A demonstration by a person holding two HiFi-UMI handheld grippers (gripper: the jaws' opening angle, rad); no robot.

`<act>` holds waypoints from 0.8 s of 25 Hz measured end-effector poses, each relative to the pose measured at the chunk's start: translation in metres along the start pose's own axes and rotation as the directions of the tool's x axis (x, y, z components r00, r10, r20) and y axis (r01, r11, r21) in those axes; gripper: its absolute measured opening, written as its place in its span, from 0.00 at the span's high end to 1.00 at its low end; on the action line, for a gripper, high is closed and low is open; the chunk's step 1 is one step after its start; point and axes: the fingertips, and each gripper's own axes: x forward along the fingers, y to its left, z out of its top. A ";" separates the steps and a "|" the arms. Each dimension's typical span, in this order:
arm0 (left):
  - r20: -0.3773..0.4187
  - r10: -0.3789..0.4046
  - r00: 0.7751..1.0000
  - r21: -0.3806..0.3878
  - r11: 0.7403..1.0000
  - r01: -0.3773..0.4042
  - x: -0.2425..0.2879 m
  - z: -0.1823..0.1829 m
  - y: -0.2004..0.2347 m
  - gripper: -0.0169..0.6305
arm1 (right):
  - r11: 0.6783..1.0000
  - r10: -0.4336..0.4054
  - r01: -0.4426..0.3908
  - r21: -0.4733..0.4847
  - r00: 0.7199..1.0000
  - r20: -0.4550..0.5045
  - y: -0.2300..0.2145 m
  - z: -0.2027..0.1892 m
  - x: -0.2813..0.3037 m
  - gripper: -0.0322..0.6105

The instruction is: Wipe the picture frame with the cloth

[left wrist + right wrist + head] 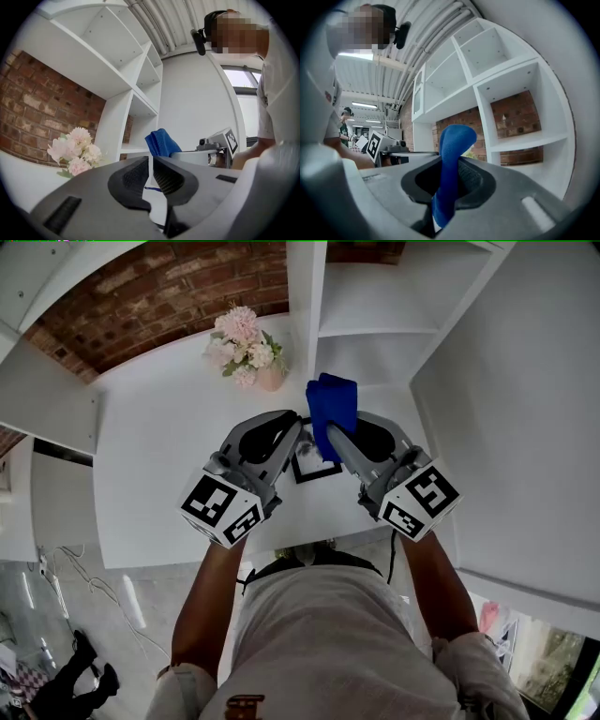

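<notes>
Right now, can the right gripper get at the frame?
Probably yes. The right gripper, shut on the cloth, hangs by the frame's right edge with nothing between them; the left gripper only covers its upper left corner.

My surroundings: white bench (159, 474); white shelving (375, 296) at one o'clock; red brick wall (169, 292) at eleven; grey floor (94, 615) at seven; window (241, 79); ceiling strip lights (363, 104).

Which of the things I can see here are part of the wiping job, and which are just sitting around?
For the job:
- blue cloth, clamped in the right tongs
- picture frame, just off the tips of the left tongs

Just lying about:
- pink flowers in their pot
- white shelving
- white table, only the work surface
</notes>
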 end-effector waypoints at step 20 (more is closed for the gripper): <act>0.092 0.039 0.995 0.076 0.996 -0.046 -0.021 0.027 -0.014 0.97 | 0.996 0.043 -0.033 -0.080 0.990 0.132 0.034 0.017 -0.006 0.86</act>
